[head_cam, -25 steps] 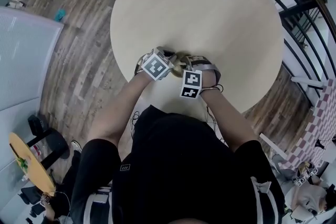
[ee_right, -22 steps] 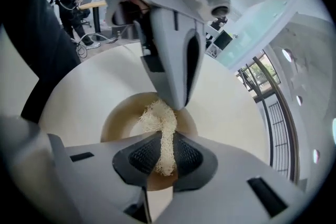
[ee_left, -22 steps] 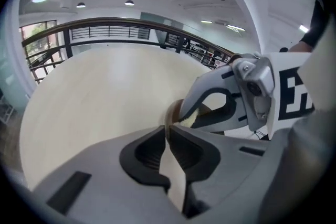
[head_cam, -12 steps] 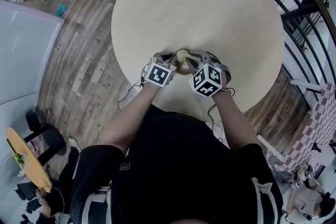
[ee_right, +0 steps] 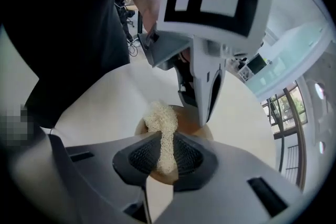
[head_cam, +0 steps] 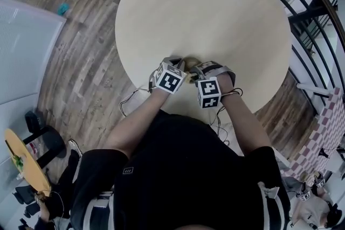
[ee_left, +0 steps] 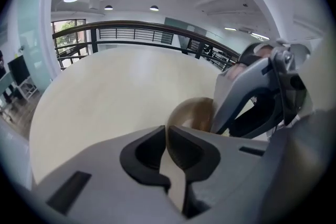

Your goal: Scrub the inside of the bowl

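A small brown bowl (head_cam: 190, 64) sits near the front edge of the round beige table (head_cam: 205, 8), mostly covered by both grippers. In the left gripper view, my left gripper (ee_left: 167, 147) is shut on the near rim of the bowl (ee_left: 191, 113), whose thin wall runs between the pads. My right gripper (ee_right: 160, 157) is shut on a pale mesh scrubber (ee_right: 161, 123), whose free end hangs over the inside of the bowl (ee_right: 188, 116). In the head view the left gripper (head_cam: 180, 65) and the right gripper (head_cam: 195, 68) meet over the bowl.
The rest of the tabletop beyond the bowl is bare. A dark railing (head_cam: 310, 2) curves past the table's right side. Wooden floor (head_cam: 81, 62) lies to the left, with a white panel (head_cam: 21, 56) and a small yellow round table (head_cam: 24, 164).
The right gripper swung out to the right, then came back nearer to the person, and its cube rolled. The left gripper shifted slightly right and rolled. The bowl now shows less.
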